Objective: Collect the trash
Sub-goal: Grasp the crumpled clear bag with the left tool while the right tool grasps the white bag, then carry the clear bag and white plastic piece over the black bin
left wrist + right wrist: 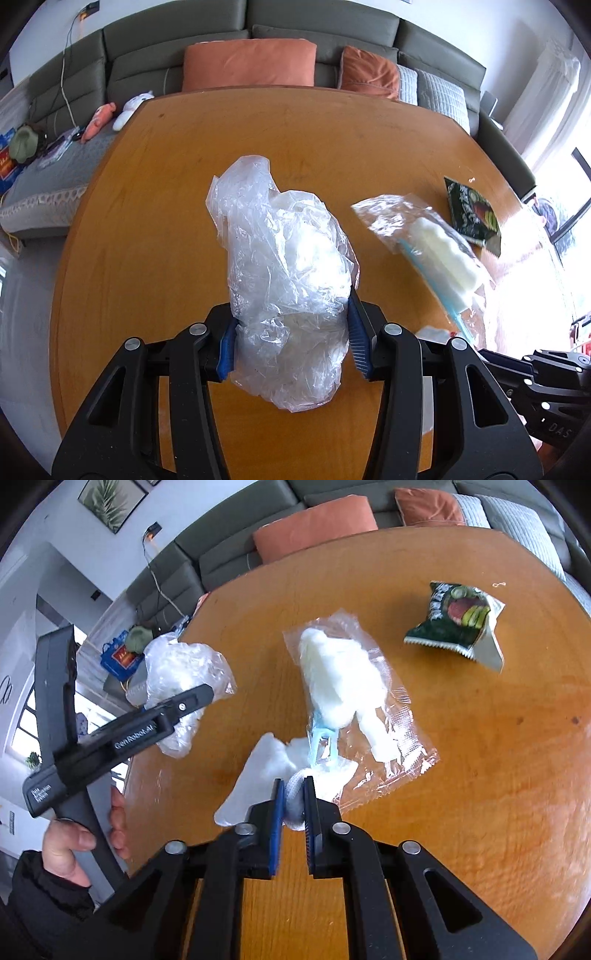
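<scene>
While angled down, both tongs (291,332) (293,805) (loaded)

White lettering reading "GenRobot.AI" runs along the black body of the left gripper (192,701), at about nine o'clock in the right wrist view. A small white label sits on that tool's butt end, toward eight o'clock; its words are too small to read. In the left wrist view, embossed letters "DAS" show on the black frame of the right gripper (484,354) at four o'clock. The dark green snack packet (456,622) carries large print, too blurred to read.
</scene>
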A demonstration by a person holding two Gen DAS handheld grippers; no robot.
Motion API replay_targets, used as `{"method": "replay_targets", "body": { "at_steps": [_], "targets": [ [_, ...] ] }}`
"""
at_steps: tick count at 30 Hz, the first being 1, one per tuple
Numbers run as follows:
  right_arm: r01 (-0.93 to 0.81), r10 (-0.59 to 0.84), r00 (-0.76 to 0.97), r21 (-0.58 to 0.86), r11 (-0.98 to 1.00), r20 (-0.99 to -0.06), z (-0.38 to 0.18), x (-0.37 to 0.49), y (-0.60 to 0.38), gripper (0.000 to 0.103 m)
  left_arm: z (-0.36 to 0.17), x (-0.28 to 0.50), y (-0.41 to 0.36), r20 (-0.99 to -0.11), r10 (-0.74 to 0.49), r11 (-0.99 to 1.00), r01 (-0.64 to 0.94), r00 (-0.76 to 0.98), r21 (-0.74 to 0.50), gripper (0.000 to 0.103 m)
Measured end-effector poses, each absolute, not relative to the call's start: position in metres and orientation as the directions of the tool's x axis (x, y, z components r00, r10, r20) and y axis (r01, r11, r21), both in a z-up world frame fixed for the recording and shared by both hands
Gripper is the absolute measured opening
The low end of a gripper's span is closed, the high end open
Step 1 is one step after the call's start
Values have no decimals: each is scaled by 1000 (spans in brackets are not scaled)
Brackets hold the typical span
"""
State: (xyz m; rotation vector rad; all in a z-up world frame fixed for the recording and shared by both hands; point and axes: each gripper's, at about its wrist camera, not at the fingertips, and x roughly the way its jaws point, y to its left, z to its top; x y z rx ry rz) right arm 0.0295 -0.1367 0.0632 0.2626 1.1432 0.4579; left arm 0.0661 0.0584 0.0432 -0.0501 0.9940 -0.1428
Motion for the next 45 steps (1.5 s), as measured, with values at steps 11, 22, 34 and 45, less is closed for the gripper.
{"method": "replay_targets", "body": {
  "at_steps": [11,22,34,45],
  "targets": [
    [-315,514,371,416,853,-773,96,6,-84,9,56,31,98,-807,-148,989,76,572,-127,48],
    [-427,561,455,384,819,-692,149,14,-34,9,78,10,158,-772,-104,992,8,627,-128,48],
    [-503,607,506,361,785,-613,196,24,2,9,94,-12,210,-749,-42,990,-76,661,-122,48],
    [-613,667,425,348,709,-611,199,8,70,9,104,-43,252,-731,4,981,-143,682,-128,48]
  ]
}}
